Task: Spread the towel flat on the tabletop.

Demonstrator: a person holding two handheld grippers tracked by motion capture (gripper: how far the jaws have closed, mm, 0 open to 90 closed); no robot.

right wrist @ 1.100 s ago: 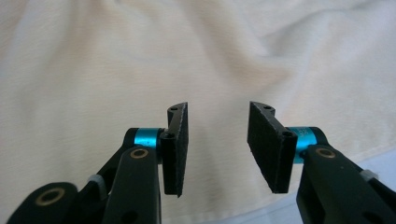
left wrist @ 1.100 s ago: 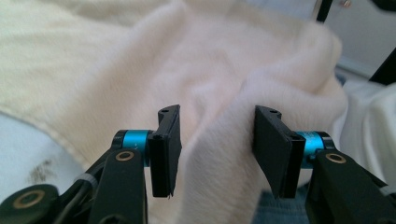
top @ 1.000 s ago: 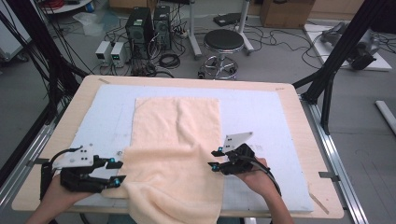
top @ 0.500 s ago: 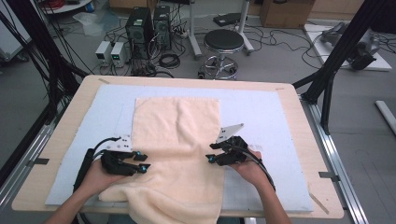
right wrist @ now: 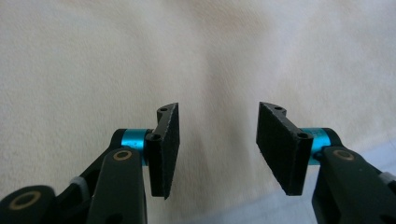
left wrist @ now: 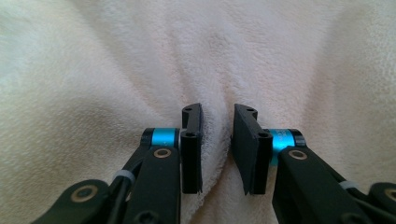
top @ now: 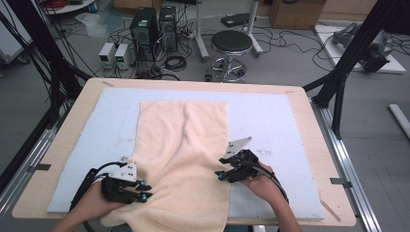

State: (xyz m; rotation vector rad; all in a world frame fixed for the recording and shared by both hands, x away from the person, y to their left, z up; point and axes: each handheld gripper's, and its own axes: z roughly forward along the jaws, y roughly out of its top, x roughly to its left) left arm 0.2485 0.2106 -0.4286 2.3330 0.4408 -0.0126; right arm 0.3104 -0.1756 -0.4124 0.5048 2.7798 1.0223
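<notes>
A cream towel [top: 183, 145] lies lengthwise on the pale blue mat [top: 270, 116], its near end hanging over the table's front edge. My left gripper [top: 144, 189] rests on the towel's near left part. Its jaws have just been closing and now pinch a raised fold of towel [left wrist: 215, 154], with creases running into the narrow gap at my left gripper [left wrist: 217, 112]. My right gripper [top: 220, 175] sits low at the towel's right edge. Its jaws have just been opening and stand apart over flat cloth [right wrist: 140, 56], with nothing gripped at my right gripper [right wrist: 217, 109].
The mat covers most of a wooden table [top: 309, 111] with metal rails along both sides. A strip of blue mat [right wrist: 373, 140] shows beside the towel's edge. Beyond the table are a stool [top: 231, 43], computer cases [top: 145, 29] and floor cables.
My left hand came in from the left onto the towel and sank onto it, its jaws narrowing around a fold. The right hand stayed put while its jaws widened.
</notes>
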